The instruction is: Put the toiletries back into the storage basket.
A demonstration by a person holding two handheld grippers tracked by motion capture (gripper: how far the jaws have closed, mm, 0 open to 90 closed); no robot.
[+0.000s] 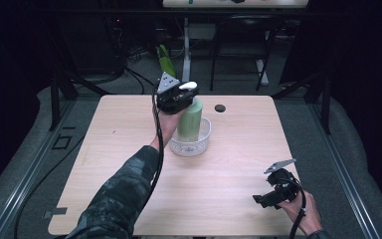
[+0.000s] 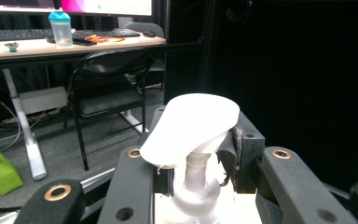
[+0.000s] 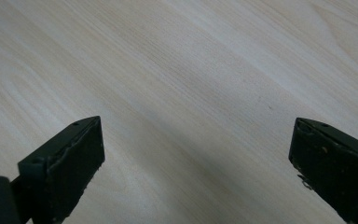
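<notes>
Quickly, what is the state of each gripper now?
Left gripper: shut on the pump bottle, at its neck.
Right gripper: open, holding nothing.

A dark camouflage sleeve (image 1: 122, 191) is covering the left forearm. Black cables (image 1: 157, 149) are trailing from both black grippers, brass-ringed screws showing.

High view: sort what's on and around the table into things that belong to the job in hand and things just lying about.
In the job:
- green pump bottle, upright in the bowl
- clear bowl
- left gripper, jaws shut on the bottle's neck below the white pump head

Lying about:
- right gripper, jaws open over bare table
- small black disc on the table
- green bag on the floor
</notes>
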